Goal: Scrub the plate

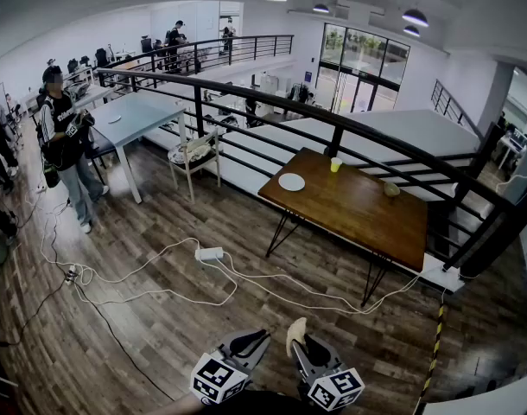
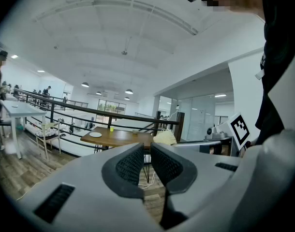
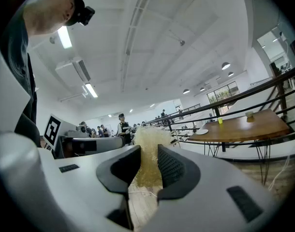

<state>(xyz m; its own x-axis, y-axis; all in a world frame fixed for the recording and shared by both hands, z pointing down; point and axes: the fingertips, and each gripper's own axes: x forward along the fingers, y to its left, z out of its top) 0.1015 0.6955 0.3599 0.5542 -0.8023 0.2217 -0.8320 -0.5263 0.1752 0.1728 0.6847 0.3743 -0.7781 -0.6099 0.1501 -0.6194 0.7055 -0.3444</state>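
- Right gripper [image 3: 146, 153]: jaws pinch a pale, fibrous scrubber [image 3: 148, 135].
- Left gripper [image 2: 147, 151]: jaws nearly pressed together, nothing between them.
- White plate [image 1: 291, 181]: lies on the wooden table [image 1: 358, 216] beside the railing, near a yellow cup [image 1: 335, 164], well apart from both grippers.

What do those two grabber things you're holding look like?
Both are chunky and made of light grey plastic. The left gripper and the right gripper each have two curved black jaws with bumpy, ribbed pads. Each one carries a white cube with black square markers. The person holding them wears a dark top.
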